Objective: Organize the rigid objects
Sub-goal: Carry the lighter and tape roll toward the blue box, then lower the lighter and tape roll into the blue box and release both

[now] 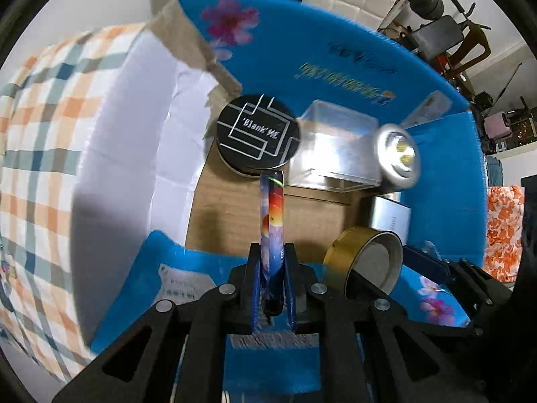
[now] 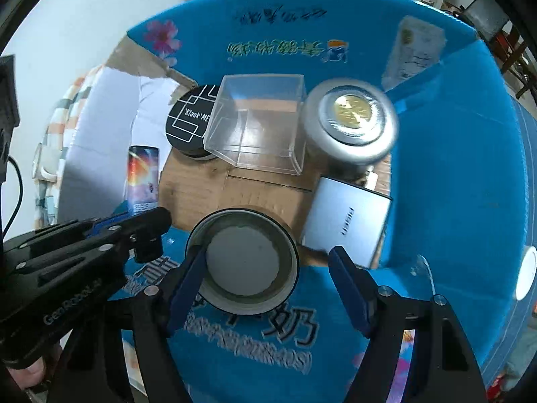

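Two tools are over the blue carton (image 2: pixel 446 174). Your left tool (image 1: pixel 272 258) is clamped on a colourful flat tin (image 1: pixel 273 208), held on edge above the brown cardboard floor (image 1: pixel 235 221). Your right tool (image 2: pixel 268 278) stands apart around the gold-sided round tin (image 2: pixel 243 260) (contact unclear). Black tin (image 2: pixel 188 122), clear box (image 2: pixel 258 124), silver tin (image 2: pixel 349 117) and white box (image 2: pixel 345 225) sit inside. Plaid cloth (image 1: pixel 40 141) lies beside the carton; chairs (image 1: pixel 449 37) stand behind.

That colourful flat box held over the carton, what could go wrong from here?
The left tool pinches the colourful box by only its lower end, so it might tilt or slip. Lowered, it could knock the black round tin just ahead. The gold tin hangs off one finger of the right tool and may drop.
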`<state>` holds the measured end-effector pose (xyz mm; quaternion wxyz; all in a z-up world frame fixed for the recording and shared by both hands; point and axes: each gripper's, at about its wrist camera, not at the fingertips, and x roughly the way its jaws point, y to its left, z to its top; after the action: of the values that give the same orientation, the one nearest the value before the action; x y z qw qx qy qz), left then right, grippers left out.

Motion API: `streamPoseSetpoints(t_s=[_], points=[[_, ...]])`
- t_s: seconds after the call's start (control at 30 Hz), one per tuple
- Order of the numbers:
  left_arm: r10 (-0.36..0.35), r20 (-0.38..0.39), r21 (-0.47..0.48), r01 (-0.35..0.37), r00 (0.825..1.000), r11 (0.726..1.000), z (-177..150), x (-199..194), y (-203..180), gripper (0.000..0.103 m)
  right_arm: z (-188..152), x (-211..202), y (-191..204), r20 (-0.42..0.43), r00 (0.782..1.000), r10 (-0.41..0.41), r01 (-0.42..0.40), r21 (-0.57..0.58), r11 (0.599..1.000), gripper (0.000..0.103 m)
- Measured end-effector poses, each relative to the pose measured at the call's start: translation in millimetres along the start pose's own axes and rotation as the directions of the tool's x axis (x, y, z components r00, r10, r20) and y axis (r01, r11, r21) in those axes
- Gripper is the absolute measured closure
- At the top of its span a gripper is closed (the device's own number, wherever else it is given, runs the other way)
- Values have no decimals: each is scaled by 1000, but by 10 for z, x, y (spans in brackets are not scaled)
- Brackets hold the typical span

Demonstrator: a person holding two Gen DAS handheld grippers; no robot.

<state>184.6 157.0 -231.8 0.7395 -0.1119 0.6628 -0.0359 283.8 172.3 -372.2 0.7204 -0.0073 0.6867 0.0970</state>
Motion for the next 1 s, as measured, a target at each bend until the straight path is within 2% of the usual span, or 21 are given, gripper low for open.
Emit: streamPoseSetpoints(t_s=[0.2,0.23,0.27,0.33,0.4,0.5,0.67,0.9,1.0], points=[[-16,-34,2,16,999,1000,65,80,70,91,83,161,35,-23,1000,-20,20,-22,1000,25],[-18,-36,0,18,999,1000,65,69,72,87,96,176,54,-25,999,-27,27,-35,999,25],[-25,-39,-3,25,999,1000,66,54,72,77,116,196,80,-25,999,-30,29,-45,999,25],[-49,-37,-19,49,998,999,70,8,86,68,136,201,91,-24,999,-23,22,-47,999,25],[-70,-31,-28,69,997,997,58,-42,102,66,161,207,93,-23,1000,-18,17,-49,999,25],[-91,-41,-29,89,995,996,44,-47,118,56,161,166,108,-19,1000,-7,6,-58,998,25],[-25,-70,-2,25,997,1000,42,72,127,56,164,197,207,-19,1000,-11,9,-117,993,25],[126,-89,58,-121,988,991,71,308,193,56,54,230,473,-40,999,3,-11,-215,977,29],[112,-117,41,-108,987,993,50,347,260,57,11,170,447,-36,999,13,-20,-206,978,29]])
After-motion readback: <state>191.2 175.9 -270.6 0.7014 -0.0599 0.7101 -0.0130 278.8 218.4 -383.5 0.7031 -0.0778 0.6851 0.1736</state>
